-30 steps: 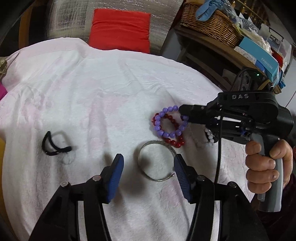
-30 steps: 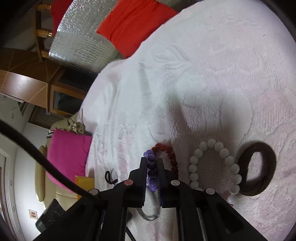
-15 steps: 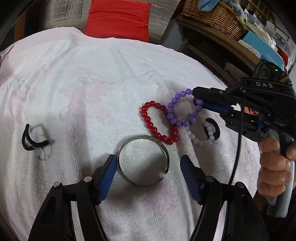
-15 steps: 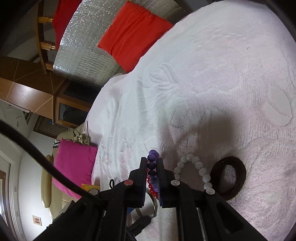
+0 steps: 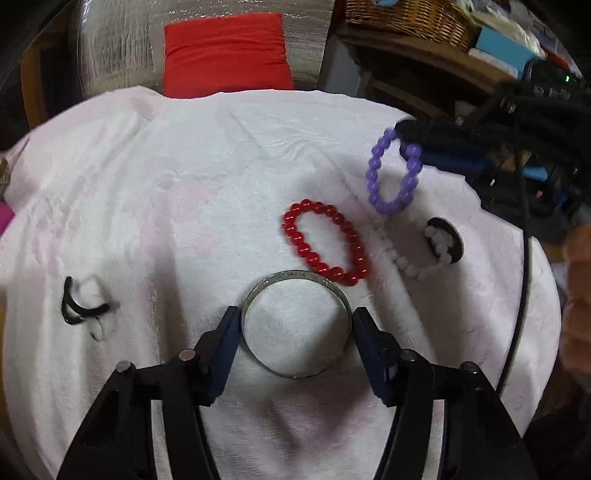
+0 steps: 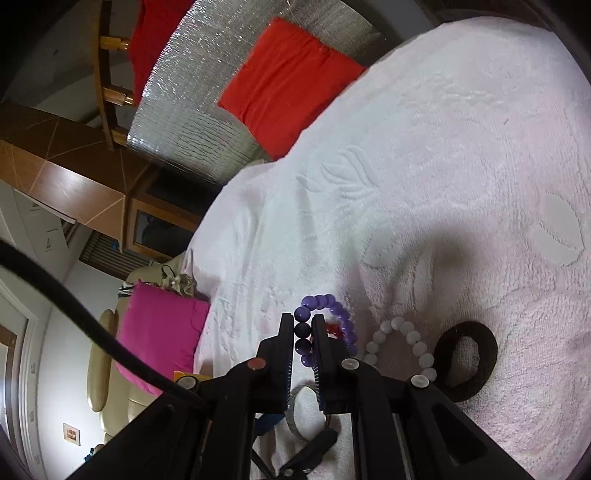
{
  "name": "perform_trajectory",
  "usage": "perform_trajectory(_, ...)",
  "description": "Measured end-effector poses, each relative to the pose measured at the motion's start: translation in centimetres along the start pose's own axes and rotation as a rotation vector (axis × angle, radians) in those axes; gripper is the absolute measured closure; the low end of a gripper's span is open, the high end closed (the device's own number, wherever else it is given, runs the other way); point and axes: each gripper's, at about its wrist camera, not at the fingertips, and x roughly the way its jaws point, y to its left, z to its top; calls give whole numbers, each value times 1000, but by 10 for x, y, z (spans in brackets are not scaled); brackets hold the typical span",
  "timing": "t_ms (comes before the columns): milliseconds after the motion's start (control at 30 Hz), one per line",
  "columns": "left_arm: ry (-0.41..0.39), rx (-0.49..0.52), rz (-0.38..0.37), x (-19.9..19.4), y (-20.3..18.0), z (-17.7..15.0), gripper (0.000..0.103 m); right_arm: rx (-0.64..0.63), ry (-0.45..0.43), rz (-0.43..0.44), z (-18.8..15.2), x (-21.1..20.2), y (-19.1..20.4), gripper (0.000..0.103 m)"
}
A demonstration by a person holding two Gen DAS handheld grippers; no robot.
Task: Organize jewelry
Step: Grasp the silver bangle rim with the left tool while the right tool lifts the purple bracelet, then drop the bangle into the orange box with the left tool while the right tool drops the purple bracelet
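My right gripper (image 6: 303,334) is shut on a purple bead bracelet (image 6: 334,314) and holds it hanging above the white towel; in the left wrist view the bracelet (image 5: 393,173) dangles from the right gripper (image 5: 404,134). My left gripper (image 5: 295,326) is open, its fingers on either side of a silver bangle (image 5: 295,326) lying on the towel. A red bead bracelet (image 5: 327,242) lies just beyond the bangle. A white bead bracelet (image 5: 413,258) overlaps a dark hair tie (image 5: 448,240) on the right.
A black hair clip (image 5: 79,304) lies at the towel's left. The white towel (image 5: 184,184) covers a round table. A red cushion (image 5: 225,53) sits behind it, a wicker basket (image 5: 402,14) on a shelf at the back right, a pink cushion (image 6: 159,328) beyond the left edge.
My right gripper lifted the purple bracelet off the red one and carried it up and to the right. My left gripper moved forward until its open fingers flank the silver bangle.
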Motion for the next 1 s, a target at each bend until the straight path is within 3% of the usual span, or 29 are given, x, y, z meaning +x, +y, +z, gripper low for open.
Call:
perform_trajectory(267, -47, -38, -10, -23, 11, -2, 41, -40, -36, 41, -2, -10, 13, 92)
perform_trajectory(533, -140, -109, 44, -74, 41, -5, 41, -103, -5, 89, -18, 5, 46, 92)
perform_trajectory(833, -279, -231, 186, -151, 102, -28, 41, -218, 88, 153, -62, 48, 108, 92)
perform_trajectory(1000, -336, -323, 336, -184, 145, -43, 41, -283, 150, 197, -91, 74, 145, 92)
